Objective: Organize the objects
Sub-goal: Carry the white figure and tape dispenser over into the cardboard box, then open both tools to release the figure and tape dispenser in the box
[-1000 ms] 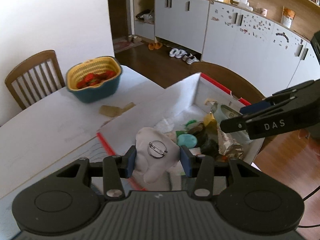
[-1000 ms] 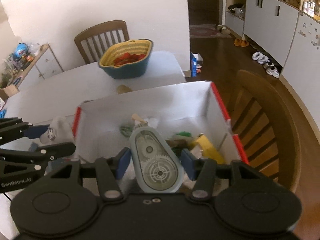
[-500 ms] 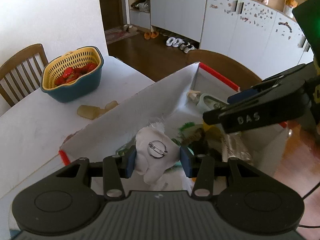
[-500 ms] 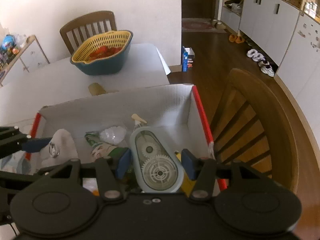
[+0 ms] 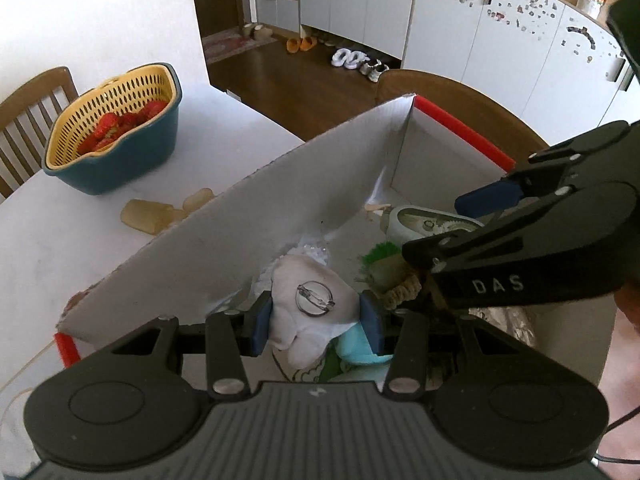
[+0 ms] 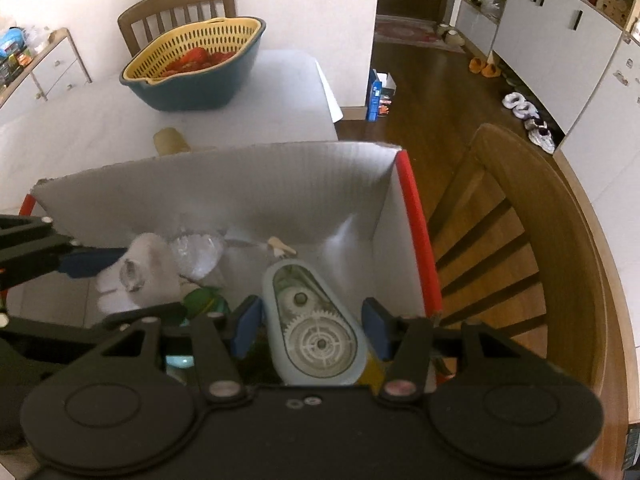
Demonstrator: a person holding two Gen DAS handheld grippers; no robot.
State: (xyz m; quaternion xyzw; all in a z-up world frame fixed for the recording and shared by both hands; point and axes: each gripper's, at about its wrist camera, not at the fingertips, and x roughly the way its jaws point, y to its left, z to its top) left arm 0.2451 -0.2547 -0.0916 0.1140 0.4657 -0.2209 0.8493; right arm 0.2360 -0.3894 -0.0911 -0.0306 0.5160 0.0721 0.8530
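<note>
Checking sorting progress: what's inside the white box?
Inside the white box: clear plastic, green items, something turquoise. The grippers' plush and correction tape cover the rest.

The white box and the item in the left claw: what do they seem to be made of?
White box: likely corrugated plastic or cardboard, matte; fine ribs show on its wall. White item in the left claw: soft fabric, probably plush, creased, with a shiny metal pin.

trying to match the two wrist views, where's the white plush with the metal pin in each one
Left wrist: white plush at bottom centre, between the left gripper pads.
Right wrist: the plush sits at left, low in the box, beside the left gripper's blue pad.
Shared landmark: the yellow-and-teal basket on the table.
</note>
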